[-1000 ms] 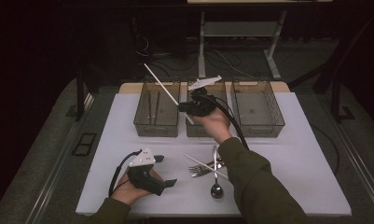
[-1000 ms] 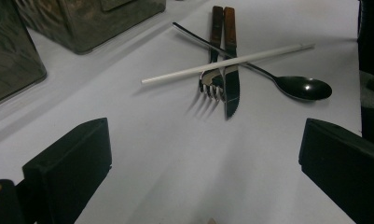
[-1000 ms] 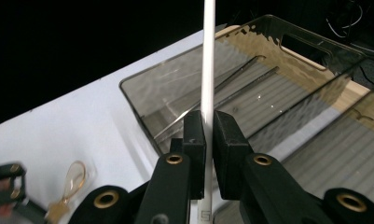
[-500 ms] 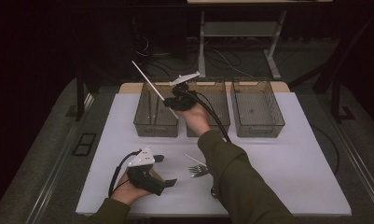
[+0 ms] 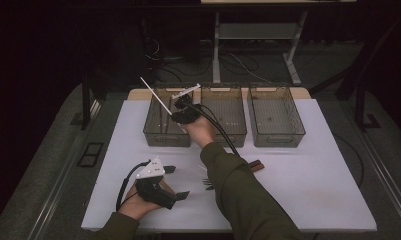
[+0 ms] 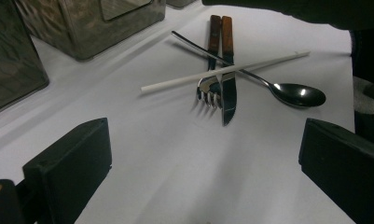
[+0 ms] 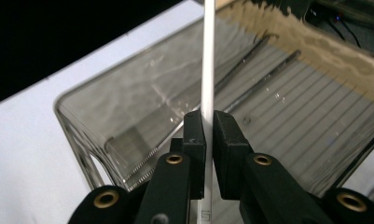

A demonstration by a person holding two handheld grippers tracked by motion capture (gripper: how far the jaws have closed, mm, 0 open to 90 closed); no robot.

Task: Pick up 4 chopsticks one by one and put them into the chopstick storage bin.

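The desk point(image 5: 308, 185) has a white top with rounded corners. Along its far edge three clear smoky bins sit side by side: the left bin point(image 5: 155, 131), the middle bin point(image 5: 233, 127) and the right bin point(image 5: 278, 117), close together but not touching. Nearer the person, around the middle of the desk, a small heap of cutlery lies crossed. A fork point(image 6: 211, 84) and a knife point(image 6: 228, 88), both with brown wooden handles, lie parallel and touching; a spoon point(image 6: 294, 92) runs slantwise across them, and a white stick point(image 6: 189, 78) lies on top of all three. The left gripper point(image 5: 175, 182) rests on the near left part of the desk.
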